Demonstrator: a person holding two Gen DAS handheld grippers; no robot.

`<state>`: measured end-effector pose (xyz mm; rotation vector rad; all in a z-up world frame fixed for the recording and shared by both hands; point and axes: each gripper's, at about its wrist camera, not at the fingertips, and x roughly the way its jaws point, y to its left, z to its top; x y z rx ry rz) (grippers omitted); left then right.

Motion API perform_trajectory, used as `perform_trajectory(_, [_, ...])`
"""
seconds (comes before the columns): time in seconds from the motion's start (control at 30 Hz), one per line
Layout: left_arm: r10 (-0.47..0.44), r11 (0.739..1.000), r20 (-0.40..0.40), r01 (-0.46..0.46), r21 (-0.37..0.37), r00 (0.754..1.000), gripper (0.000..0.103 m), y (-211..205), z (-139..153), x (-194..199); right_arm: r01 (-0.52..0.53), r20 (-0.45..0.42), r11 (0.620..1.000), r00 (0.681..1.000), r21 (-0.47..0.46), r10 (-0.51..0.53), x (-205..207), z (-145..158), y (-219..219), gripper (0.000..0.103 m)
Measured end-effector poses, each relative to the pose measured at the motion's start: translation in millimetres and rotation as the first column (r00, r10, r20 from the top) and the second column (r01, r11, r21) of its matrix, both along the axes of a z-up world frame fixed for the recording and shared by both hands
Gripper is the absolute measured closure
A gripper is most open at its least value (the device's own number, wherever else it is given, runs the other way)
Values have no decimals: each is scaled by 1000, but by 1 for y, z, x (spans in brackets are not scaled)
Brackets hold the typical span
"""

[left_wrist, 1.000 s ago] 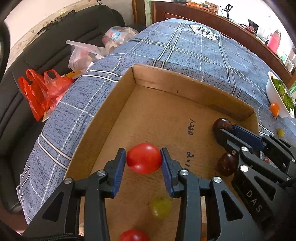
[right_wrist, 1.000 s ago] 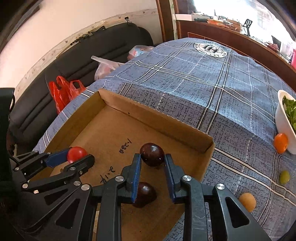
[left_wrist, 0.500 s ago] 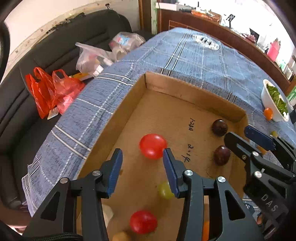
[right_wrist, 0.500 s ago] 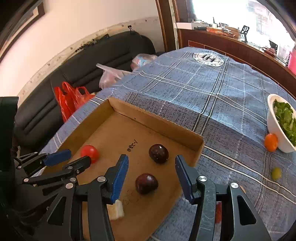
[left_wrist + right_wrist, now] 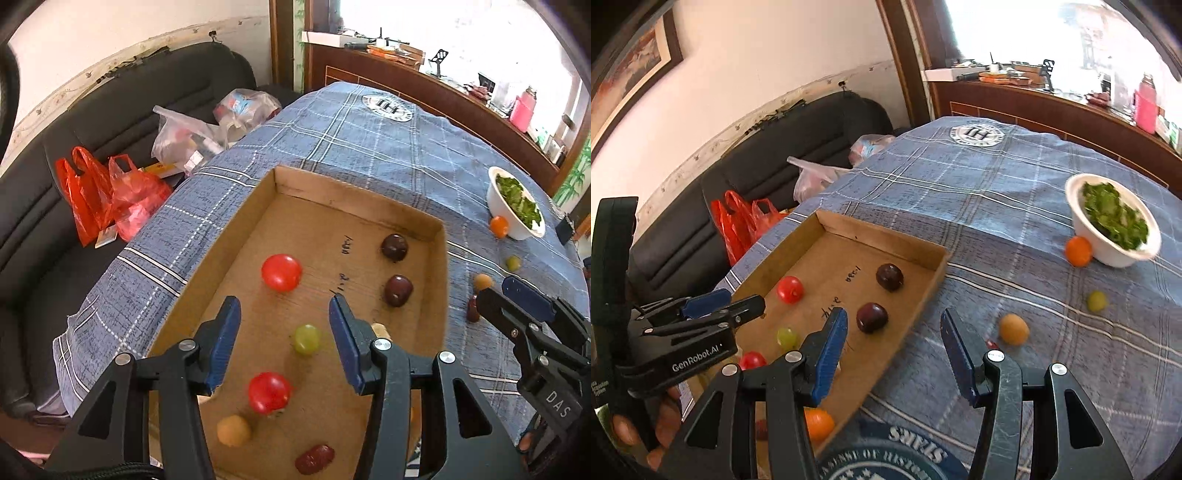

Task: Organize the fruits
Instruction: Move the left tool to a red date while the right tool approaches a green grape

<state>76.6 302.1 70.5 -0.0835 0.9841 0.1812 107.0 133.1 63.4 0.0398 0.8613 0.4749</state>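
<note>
Both our grippers empty, jaws wide. Loose fruit on the table sits right of the cardboard box point(image 5: 934, 273): tan fruit point(image 5: 1014, 328) just ahead-right of the right gripper point(image 5: 894, 354), nearer than the left gripper point(image 5: 284, 343), which hangs over the box. We'd take it right-handed.

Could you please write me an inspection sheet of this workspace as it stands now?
Surface: blue plaid tablecloth.
Job's things: cardboard tray holds two red tomatoes, two dark plums, a green grape and more. Loose on the cloth: orange fruit, green grape, yellow-orange fruit.
Clutter: white bowl of greens.
Grippers: left gripper and right gripper open, empty.
Cables: nothing seen.
Surroundings: black sofa with red plastic bags.
</note>
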Motion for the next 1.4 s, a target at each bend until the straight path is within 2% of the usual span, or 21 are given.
perform_trajectory(0.9, [-131,990,25,132,-44,991,54,-61,19,-17,170,0,985,985,15,-170,-39,0,-104,48])
perform_trajectory(1.2, [-225,972,22,226,-60,974,54,-100,17,-19,226,-17,974,974,15,-226,-41,-11,-136,48])
perform_trajectory(1.4, [-295,948,0,292,-126,956,54,-123,8,-17,255,-31,967,967,17,-254,-36,-19,-151,48])
